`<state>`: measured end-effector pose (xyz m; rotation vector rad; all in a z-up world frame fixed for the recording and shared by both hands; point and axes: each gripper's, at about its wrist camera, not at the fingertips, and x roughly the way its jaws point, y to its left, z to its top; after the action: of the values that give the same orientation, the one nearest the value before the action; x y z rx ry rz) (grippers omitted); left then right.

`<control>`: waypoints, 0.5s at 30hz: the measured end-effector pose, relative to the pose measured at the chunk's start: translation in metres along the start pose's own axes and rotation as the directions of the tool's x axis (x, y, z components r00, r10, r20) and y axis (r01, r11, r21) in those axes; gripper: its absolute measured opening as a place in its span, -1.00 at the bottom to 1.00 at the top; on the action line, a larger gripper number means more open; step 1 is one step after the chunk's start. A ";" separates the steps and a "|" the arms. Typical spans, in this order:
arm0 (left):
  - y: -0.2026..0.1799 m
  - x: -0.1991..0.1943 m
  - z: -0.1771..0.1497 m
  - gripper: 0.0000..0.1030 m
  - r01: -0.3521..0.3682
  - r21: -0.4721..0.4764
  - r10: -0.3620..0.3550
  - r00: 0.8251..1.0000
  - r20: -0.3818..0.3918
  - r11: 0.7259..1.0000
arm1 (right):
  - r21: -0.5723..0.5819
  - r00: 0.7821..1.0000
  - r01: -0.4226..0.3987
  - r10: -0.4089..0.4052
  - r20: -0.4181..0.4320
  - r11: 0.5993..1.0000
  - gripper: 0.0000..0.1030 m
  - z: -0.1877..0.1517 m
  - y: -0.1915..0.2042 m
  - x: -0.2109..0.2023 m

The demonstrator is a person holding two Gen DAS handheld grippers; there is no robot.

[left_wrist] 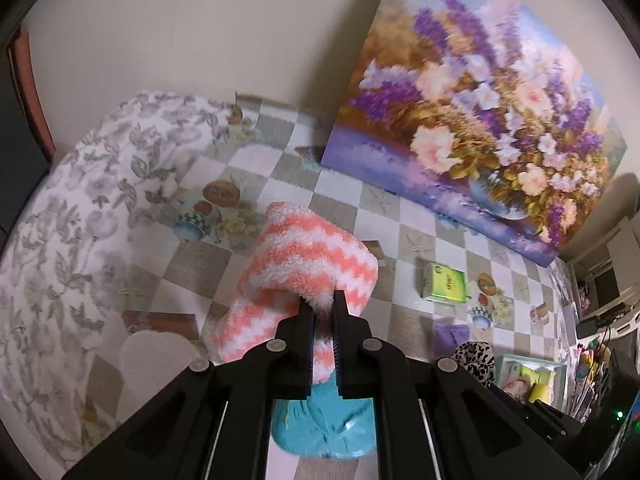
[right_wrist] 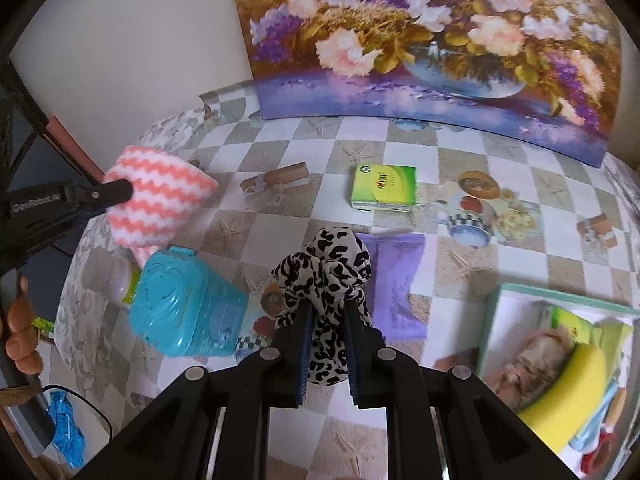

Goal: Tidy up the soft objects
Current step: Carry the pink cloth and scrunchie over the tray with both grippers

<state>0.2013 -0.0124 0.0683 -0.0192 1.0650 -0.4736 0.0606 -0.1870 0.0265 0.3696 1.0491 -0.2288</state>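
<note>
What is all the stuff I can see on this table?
fuzzy sock: one, coral and white zigzag, lifted in the left claw
scrunchie: one, black and white leopard print, in the right claw
plastic case: one, turquoise, table's left
small box: one, green, mid table
packet: one, purple, behind the scrunchie
open box: one, teal rim, right
flower painting: one, purple, against wall
left claw: black, shut
right claw: black, shut
</note>
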 end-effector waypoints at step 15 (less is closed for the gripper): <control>-0.067 -0.075 -0.048 -0.84 0.079 0.121 -0.089 0.993 0.079 0.990 | 0.101 0.996 0.049 -0.056 0.065 0.994 -0.69 -0.048 -0.048 -0.067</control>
<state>0.1066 -0.0342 0.1235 0.0206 0.9552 -0.6062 -0.0272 -0.2109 0.0551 0.4214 0.9833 -0.3399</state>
